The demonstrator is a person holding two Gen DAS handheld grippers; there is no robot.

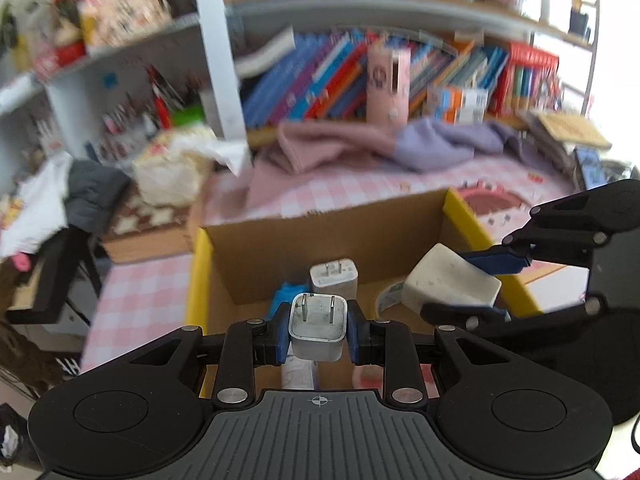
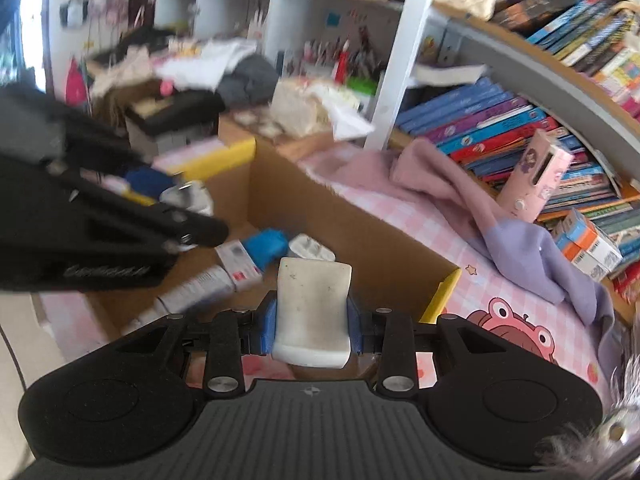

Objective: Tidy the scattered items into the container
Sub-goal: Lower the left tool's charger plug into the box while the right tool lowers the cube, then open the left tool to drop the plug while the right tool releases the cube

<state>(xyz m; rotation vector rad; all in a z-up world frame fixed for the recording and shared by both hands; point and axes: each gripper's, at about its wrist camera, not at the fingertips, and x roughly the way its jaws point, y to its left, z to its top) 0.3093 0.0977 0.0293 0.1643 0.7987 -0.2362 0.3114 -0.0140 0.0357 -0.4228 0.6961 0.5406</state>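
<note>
Both hands are over the cardboard box point(image 1: 328, 236) at once, and that is where I'd worry. The left gripper point(image 1: 318, 326) has its blue pads closed snugly on a white plug adapter point(image 1: 317, 322), prongs facing away from the camera, held above the box's near side. The right gripper point(image 2: 312, 326) is clamped on a grubby white eraser-like block point(image 2: 312, 308), squeezed across its narrow width; from the left wrist view that same block point(image 1: 448, 280) hangs above the right-hand part of the box, close to the yellow-edged flap point(image 1: 468, 216).

Already lying in the box are a second white adapter point(image 1: 333, 276), something blue point(image 2: 266, 246), a roll of tape point(image 1: 390, 296) and a couple of small printed cartons point(image 2: 239, 266), so the container is partly filled.

What could go wrong, as I judge it: the two tools are near each other over a small opening, and if both descend together their linkages could knock, jarring one grip loose. The block sits near the flap, so a release from here might catch the rim and tip out onto the pink checked cloth point(image 2: 404, 208). The adapter is smooth-sided and held only by its flanks; a tilt could let it slide. Dropped from this height, it may also bounce off the adapter below
</note>
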